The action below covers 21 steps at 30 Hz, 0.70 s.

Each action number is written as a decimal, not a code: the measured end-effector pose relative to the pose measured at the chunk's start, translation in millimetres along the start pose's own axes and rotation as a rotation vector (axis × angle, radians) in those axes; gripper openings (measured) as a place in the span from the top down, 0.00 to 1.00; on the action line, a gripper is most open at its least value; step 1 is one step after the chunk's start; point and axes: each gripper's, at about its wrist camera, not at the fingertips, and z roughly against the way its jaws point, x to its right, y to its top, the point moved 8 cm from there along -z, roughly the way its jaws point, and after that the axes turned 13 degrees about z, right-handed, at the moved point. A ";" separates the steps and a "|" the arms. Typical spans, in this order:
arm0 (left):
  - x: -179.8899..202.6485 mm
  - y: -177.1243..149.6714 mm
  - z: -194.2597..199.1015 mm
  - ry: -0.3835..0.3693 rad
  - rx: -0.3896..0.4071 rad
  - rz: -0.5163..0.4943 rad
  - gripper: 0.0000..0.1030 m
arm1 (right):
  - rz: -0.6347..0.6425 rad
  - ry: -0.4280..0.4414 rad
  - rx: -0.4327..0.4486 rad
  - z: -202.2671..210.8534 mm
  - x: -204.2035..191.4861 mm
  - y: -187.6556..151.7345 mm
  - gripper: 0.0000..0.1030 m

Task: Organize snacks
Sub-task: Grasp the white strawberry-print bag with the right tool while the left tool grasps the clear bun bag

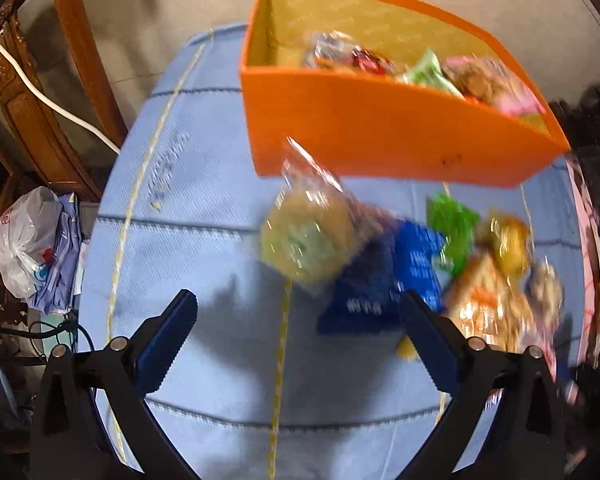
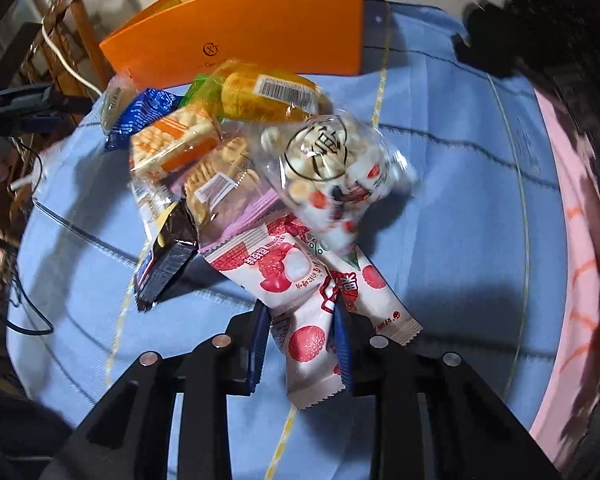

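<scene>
Snacks lie in a loose heap (image 2: 236, 152) on the blue-clothed worktop (image 2: 460, 184), just in front of the orange box (image 1: 380, 136); the box already contains several packets (image 1: 412, 68), so sorting is judged partly done

Right hand-held gripper (image 2: 300, 344): jaws pressed onto a white lychee-print packet (image 2: 312, 340), one of two similar packets (image 2: 276, 264) crossed at the near edge of the heap. The grip sits toward the packet's lower end, probably because that end projects clear of the pile and can be pinched without disturbing its neighbours

Left hand-held gripper (image 1: 300, 344): jaws spread wide and empty, pointed steeply down at bare cloth beside the blue packet (image 1: 380, 280) and a clear-wrapped round cake (image 1: 308, 240), judged ready for the next pick

Limits of view:
- The left wrist picture is motion-blurred; packet labels are unreadable
- Box contents are cut off by its near wall
- Lower layers of the heap are covered
- Whether the pinched packet has left the cloth cannot be told
- A pink edge (image 2: 572, 240) and dark shapes at the right are unidentifiable
</scene>
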 end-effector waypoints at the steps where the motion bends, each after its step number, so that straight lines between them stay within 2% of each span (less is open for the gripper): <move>1: -0.3 4.3 -2.6 0.006 0.001 0.002 0.04 | -0.029 0.018 -0.001 2.9 -1.3 -5.8 0.71; 3: -3.7 13.0 -10.9 0.030 0.001 0.006 0.04 | -0.066 0.043 0.010 8.2 -1.5 -9.1 0.71; 9: 1.4 21.4 -39.9 0.037 -0.052 0.003 0.04 | -0.169 0.091 0.062 31.6 -3.1 -13.5 0.71; 18: 9.9 18.0 -59.8 0.025 -0.086 -0.030 0.05 | -0.211 0.072 0.105 52.2 -6.7 -12.8 0.71; 19: 9.1 18.9 -61.3 0.026 -0.080 -0.038 0.07 | -0.214 0.072 0.118 56.8 -8.0 -11.9 0.71; 20: 7.5 19.6 -62.7 0.036 -0.074 -0.046 0.18 | -0.215 0.076 0.127 60.2 -9.7 -10.2 0.71; 21: 4.3 20.9 -66.3 0.045 -0.069 -0.058 0.21 | -0.212 0.081 0.137 64.2 -12.2 -7.7 0.71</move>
